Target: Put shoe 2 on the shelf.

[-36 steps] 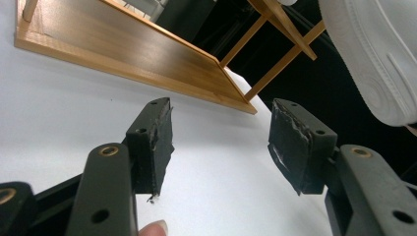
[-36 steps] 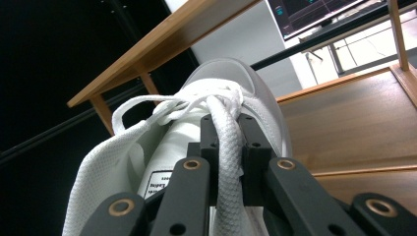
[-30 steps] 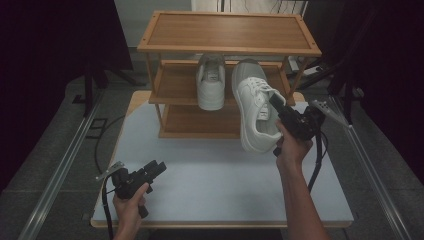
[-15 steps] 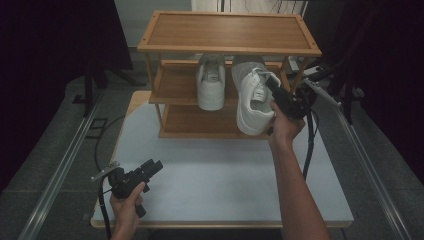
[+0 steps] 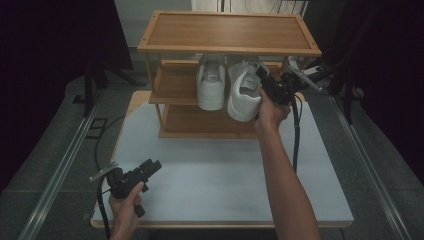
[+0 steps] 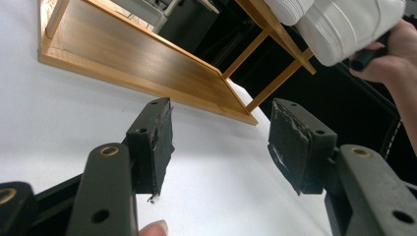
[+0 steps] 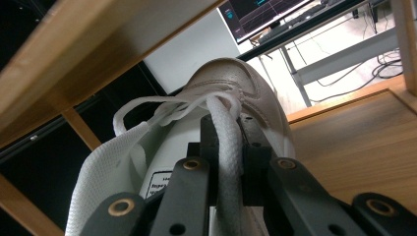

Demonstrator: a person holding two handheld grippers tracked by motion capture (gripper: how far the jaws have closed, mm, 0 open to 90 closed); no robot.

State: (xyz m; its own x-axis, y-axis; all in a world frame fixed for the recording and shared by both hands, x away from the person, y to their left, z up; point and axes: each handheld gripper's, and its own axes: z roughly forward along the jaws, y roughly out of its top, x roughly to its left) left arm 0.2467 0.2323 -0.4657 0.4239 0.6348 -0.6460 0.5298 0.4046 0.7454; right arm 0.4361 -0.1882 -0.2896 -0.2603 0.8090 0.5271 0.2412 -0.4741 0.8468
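The right gripper (image 5: 264, 82) is clamped on the tongue of a white sneaker (image 5: 243, 95), its jaws nearly together on that thin flap; the right gripper view shows the padded strip pinched between them, laces looped just beyond. Holding by the tongue keeps the gripper above the sole, so the shoe can likely slide toe-first onto the middle shelf (image 5: 172, 86) of the wooden shoe rack (image 5: 227, 31) at the far edge of the worktop (image 5: 215, 170). The sneaker's heel hangs past the front lip of that shelf, tilted, just beside a second white sneaker (image 5: 210, 86) already parked there, which suggests a pair being set side by side. The left gripper (image 5: 148, 168) rests idle near the worktop's near left corner, its jaws standing apart with nothing between them.
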